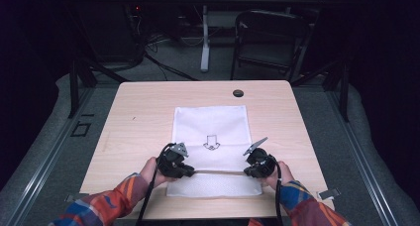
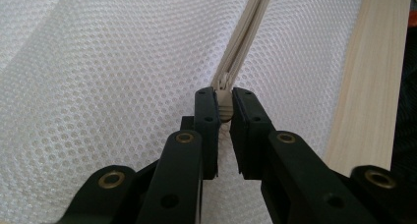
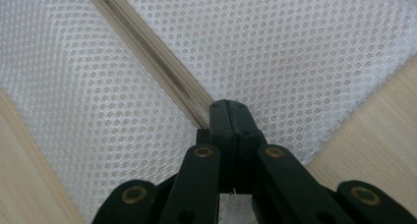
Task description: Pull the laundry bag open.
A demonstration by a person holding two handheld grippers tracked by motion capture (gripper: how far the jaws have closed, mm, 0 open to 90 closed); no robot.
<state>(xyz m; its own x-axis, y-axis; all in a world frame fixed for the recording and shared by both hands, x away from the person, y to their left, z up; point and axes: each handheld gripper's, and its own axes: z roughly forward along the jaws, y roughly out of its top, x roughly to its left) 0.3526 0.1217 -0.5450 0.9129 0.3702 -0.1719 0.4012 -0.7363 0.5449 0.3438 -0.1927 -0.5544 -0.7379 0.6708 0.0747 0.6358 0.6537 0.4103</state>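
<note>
A white mesh bag [image 1: 210, 127] with a small printed arrow lies flat on the wooden table [image 1: 138, 117]. A beige zipper [image 1: 218, 172] runs across its near part. My left gripper [image 1: 190, 171] holds the zipper's left end. In the left gripper view that gripper [image 2: 224, 95] is shut on the zipper pull [image 2: 225, 111], with the zipper [image 2: 248, 35] running away from it. My right gripper [image 1: 247, 172] sits at the zipper's right end. In the right gripper view it [image 3: 228, 106] is pressed shut on the end of the zipper tape [image 3: 147, 57].
A small black round disc [image 1: 238, 93] sits near the table's far edge. A dark folding chair [image 1: 267, 37] and a white table leg [image 1: 205, 37] stand beyond the table. Bare wood [image 2: 369, 86] lies beside the bag near both grippers.
</note>
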